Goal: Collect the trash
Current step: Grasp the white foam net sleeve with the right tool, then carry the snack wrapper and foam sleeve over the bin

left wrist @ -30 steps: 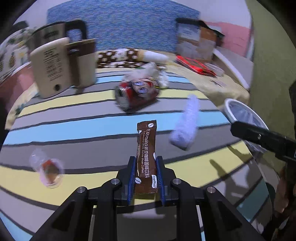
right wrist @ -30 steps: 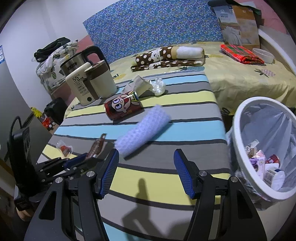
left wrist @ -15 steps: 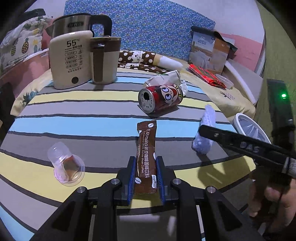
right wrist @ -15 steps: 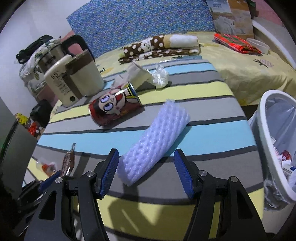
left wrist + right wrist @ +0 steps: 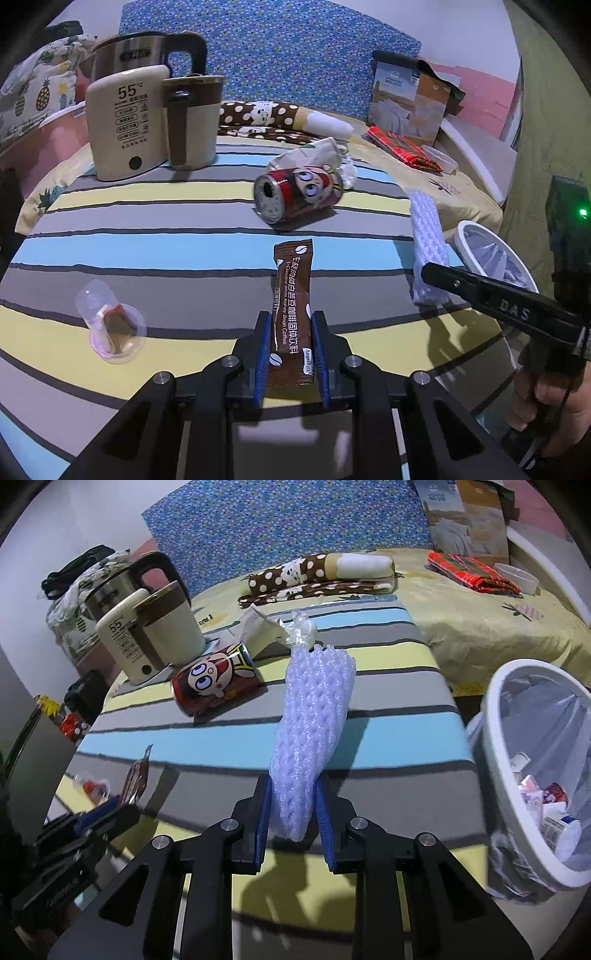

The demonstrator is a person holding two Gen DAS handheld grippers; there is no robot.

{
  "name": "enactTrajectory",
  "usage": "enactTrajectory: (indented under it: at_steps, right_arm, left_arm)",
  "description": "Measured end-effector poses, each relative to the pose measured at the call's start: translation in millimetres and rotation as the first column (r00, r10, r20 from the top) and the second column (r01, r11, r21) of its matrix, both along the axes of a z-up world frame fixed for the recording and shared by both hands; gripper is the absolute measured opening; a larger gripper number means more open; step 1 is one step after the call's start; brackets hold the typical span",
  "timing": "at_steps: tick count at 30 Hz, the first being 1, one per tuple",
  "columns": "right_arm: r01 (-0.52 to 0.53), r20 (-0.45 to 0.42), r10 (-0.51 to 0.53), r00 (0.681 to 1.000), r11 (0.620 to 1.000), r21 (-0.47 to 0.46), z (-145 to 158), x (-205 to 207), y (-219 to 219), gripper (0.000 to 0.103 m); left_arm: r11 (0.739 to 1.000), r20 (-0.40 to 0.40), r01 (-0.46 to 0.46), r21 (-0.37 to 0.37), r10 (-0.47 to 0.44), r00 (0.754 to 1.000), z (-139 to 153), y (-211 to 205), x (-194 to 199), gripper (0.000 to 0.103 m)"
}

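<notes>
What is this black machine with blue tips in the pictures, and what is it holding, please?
It is no robot: a person holds one hand tool in each hand, each with a camera looking along its fingers. The left gripper is shut on a brown coffee sachet. The right gripper has just closed on a white foam net sleeve. On the striped table lie a red can, a small clear cup and crumpled paper. A white trash bin stands beside the table.

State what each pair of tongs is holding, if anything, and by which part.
The left tongs grip the brown coffee sachet by its near end. The right tongs, jaws just closed, squeeze the white foam net sleeve at its near end.
</notes>
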State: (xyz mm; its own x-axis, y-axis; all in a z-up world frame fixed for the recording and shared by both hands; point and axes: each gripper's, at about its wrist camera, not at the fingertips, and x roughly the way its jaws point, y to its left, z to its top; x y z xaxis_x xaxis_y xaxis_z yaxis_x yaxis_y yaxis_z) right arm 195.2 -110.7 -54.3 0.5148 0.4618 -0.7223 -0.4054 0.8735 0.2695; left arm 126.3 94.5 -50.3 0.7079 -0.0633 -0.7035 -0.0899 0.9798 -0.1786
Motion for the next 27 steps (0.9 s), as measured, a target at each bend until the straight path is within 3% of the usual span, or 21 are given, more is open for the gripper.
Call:
enactTrajectory:
  at_steps: [12, 27]
  right_arm:
    - [0.008, 0.048, -0.008, 0.999, 1.0, 0.016, 21, -25, -42, 0.026]
    - [0.172, 0.083, -0.173, 0.981, 0.985, 0.017, 30, -23, -106, 0.026]
  left_arm:
    - [0.997, 0.032, 0.078, -0.013, -0.077, 0.996, 16, -53, -11, 0.022]
    - [0.976, 0.076, 0.217, -0.006, -0.216, 0.974, 39, -126, 8, 0.022]
